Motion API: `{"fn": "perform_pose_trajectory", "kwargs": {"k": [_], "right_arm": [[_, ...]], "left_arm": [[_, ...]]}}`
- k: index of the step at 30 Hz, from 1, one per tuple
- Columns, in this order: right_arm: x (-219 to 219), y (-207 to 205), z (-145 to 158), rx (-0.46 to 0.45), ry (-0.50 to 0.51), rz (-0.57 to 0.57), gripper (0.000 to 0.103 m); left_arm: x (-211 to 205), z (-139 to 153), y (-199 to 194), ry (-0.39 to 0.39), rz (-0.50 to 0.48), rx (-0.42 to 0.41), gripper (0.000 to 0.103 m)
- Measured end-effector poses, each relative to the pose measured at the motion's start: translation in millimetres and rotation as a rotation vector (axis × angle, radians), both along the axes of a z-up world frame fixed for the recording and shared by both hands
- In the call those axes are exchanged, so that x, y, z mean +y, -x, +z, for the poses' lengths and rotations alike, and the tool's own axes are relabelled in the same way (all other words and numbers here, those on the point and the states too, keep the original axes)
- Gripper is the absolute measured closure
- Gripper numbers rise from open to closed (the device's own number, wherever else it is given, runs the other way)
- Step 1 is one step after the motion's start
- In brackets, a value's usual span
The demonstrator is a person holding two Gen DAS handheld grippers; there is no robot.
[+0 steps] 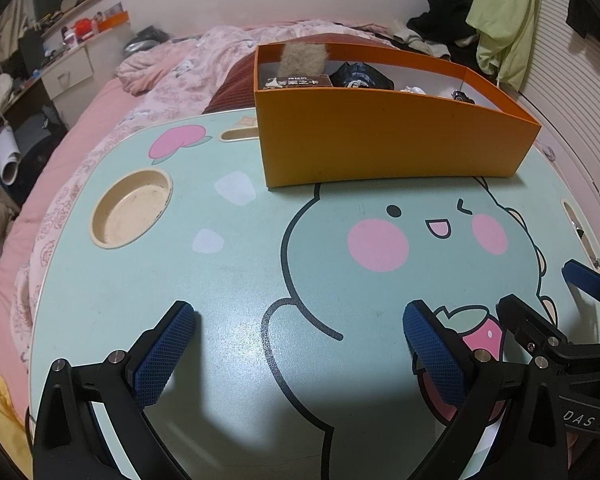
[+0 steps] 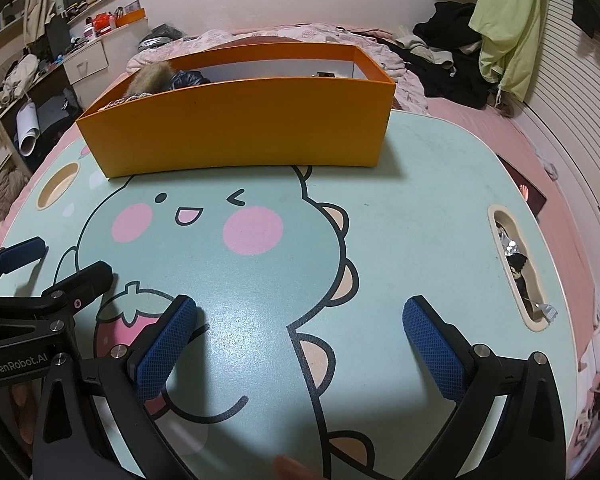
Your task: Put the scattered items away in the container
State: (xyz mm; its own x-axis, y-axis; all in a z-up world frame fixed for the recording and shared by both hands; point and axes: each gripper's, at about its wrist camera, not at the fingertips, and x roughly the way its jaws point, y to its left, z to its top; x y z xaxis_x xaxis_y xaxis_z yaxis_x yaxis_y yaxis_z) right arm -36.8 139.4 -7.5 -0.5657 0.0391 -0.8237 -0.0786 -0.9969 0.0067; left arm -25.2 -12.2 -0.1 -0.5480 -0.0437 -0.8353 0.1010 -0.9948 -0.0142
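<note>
Seemingly near the finish, a tidy-up on a mint-green lap table printed with a winking cartoon dinosaur: the orange container stands at the table's far edge, already holding a tuft of brown fur, a dark printed card or packet, a crumpled black item and some small pieces at its far end that are too small to name. Both tools hang low over the near side of the table with nothing between their blue pads; the left gripper and the right gripper each have their fingers spread wide apart, side by side and close to one another. No loose item shows on the tabletop itself, so the sorting looks largely done. What may remain, judging from the right wrist view, are foil scraps and dark bits lying in the slot at the table's right edge, and a dark card on the pink bedding just beyond it.
</note>
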Motion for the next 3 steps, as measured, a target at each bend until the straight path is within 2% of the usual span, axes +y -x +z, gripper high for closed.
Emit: {"fn": "perform_pose_trajectory", "kwargs": {"k": [3], "right_arm": [[0.0,0.0,0.0,0.000,0.000,0.000,0.000]], "left_arm": [[0.2,0.5,-0.2,0.000,0.000,0.003,0.000]]}}
